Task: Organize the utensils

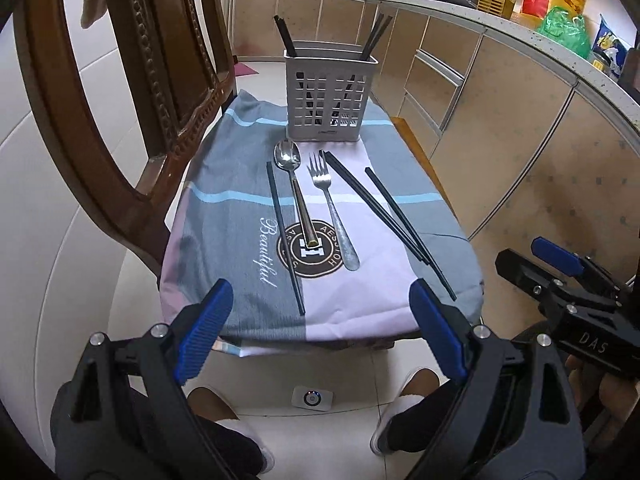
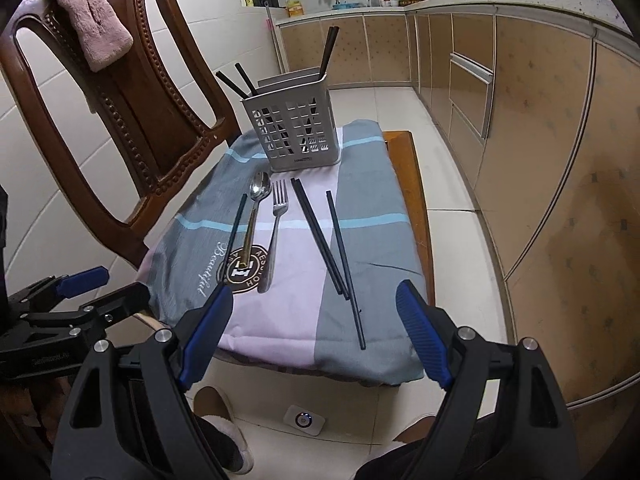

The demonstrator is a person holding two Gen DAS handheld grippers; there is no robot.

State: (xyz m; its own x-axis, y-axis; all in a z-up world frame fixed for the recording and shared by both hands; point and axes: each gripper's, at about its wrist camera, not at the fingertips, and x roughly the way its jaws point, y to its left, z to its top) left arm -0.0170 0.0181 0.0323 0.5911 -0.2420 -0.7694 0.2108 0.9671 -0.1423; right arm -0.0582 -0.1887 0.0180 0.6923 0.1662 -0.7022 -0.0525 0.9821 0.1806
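A grey slotted utensil holder (image 1: 327,98) (image 2: 294,132) stands at the far end of a cloth-covered seat, with black chopsticks leaning out of it. Before it lie a spoon (image 1: 294,184) (image 2: 256,212), a fork (image 1: 330,204) (image 2: 276,224) and several loose black chopsticks (image 1: 380,208) (image 2: 324,236), one more left of the spoon (image 1: 284,232). My left gripper (image 1: 320,320) hangs open over the near edge of the cloth, nothing between its blue pads. My right gripper (image 2: 312,324) is open too, just short of the chopsticks, and shows at the right in the left wrist view (image 1: 548,268).
The grey and pink cloth (image 1: 224,248) (image 2: 372,264) covers a wooden chair with a carved back (image 1: 168,92) (image 2: 132,120); a pink towel (image 2: 92,32) hangs on it. Kitchen cabinets (image 1: 500,152) run along the right. A person's slippered feet and a small white device (image 1: 312,398) are on the tiled floor below.
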